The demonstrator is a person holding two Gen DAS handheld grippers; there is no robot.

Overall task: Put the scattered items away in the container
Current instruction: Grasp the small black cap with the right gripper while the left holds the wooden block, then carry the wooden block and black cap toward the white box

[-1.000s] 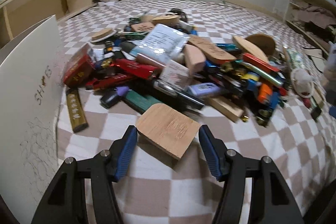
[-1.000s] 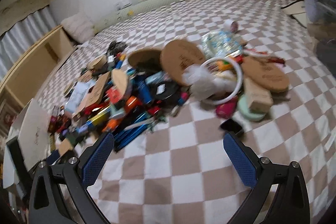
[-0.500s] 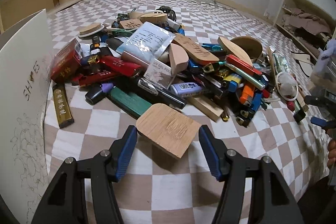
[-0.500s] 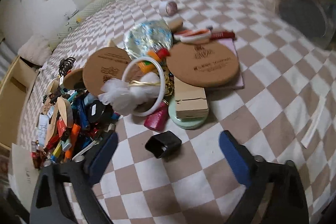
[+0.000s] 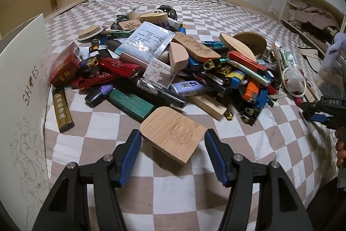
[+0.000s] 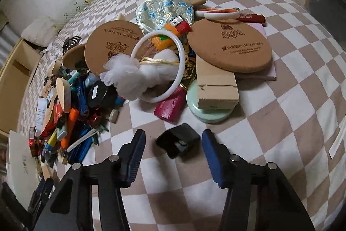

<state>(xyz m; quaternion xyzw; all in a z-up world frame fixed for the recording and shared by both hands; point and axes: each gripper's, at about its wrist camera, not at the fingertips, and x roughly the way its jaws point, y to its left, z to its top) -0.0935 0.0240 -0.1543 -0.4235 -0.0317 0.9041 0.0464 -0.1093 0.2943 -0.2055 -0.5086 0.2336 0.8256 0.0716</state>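
Two grippers work: left gripper (image 5: 173, 140) clamps a bamboo piece (image 5: 173, 133); right gripper (image 6: 173, 142), closing around the black case (image 6: 178, 143) near the bed's edge, should centre first.

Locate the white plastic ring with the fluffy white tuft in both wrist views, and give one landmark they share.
Left wrist view: the white ring lies small at the pile's far right edge, by the checkered cover.
Right wrist view: it lies centre frame, leaning over the heap between two cork discs.
Shared landmark: the white box printed SHOES, far left in both views.
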